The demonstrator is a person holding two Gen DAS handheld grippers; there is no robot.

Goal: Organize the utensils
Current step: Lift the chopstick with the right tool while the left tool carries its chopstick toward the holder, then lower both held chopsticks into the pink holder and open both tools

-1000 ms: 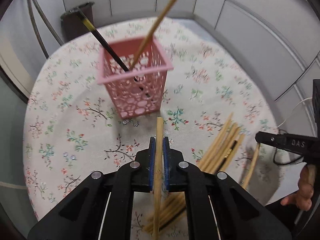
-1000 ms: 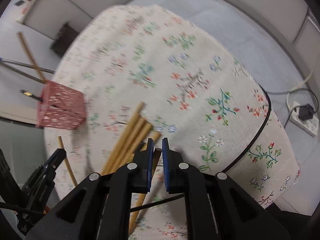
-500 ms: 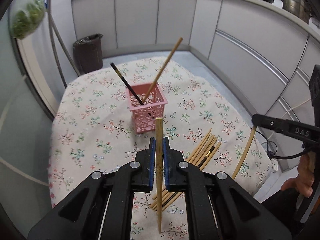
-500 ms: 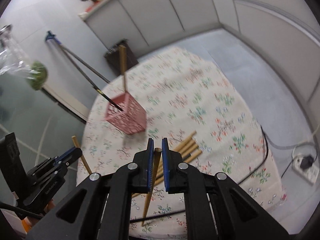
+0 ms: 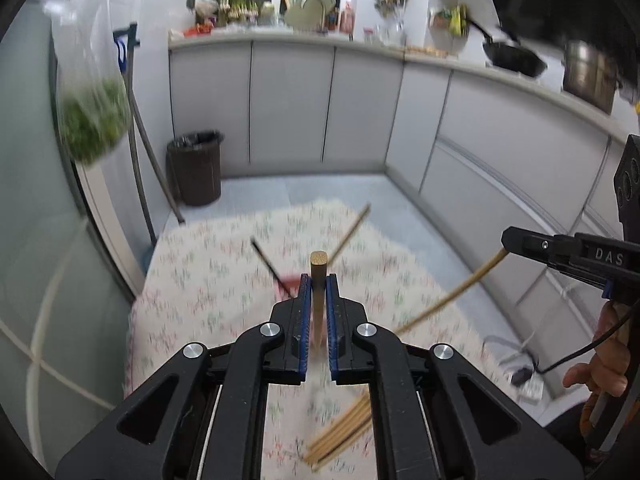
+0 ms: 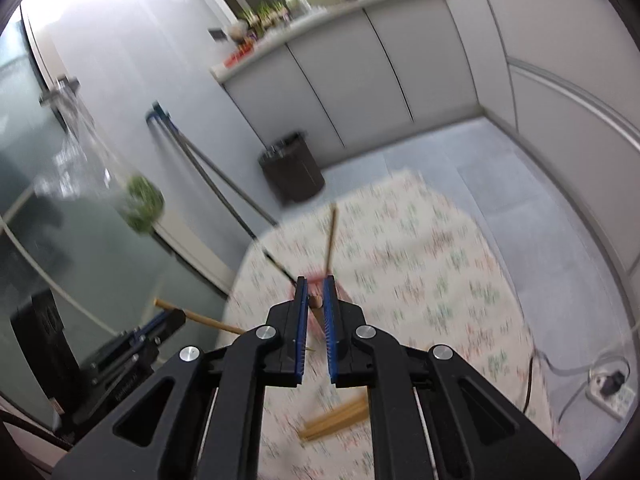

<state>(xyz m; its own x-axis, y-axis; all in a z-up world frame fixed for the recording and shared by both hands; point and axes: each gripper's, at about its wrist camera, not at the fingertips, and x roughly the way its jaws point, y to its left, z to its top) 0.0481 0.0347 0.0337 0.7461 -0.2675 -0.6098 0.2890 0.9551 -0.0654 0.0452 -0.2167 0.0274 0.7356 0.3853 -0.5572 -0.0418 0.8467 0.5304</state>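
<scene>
The left gripper [image 5: 319, 280] is clamped on a bamboo chopstick [image 5: 319, 276] that stands between its blue pads, cut end up. The right gripper [image 6: 316, 282] pinches a second chopstick [image 6: 315, 302], of which only a short stub shows in its own view; from the left wrist view that stick [image 5: 452, 294] slants down and away from the black fingertips [image 5: 520, 240]. A hand [image 5: 600, 364] grips that tool's handle at the frame's edge.

The pink holder [image 5: 289, 281] sits almost wholly hidden behind the pads in both views, a blurred red patch only. Rising from it are a dark chopstick [image 5: 266, 258] leaning left and a pale one [image 5: 352, 232] leaning right.

Below the fingers, a loose bundle of bamboo chopsticks [image 5: 340, 436] lies on the floral tablecloth [image 5: 208, 280], partly covered by the gripper body. The cloth's pattern is smeared by motion.

Beyond the table stand a dark waste bin [image 5: 196, 168], grey cabinets [image 5: 288, 100], and a hanging bag of greens [image 5: 94, 120].
</scene>
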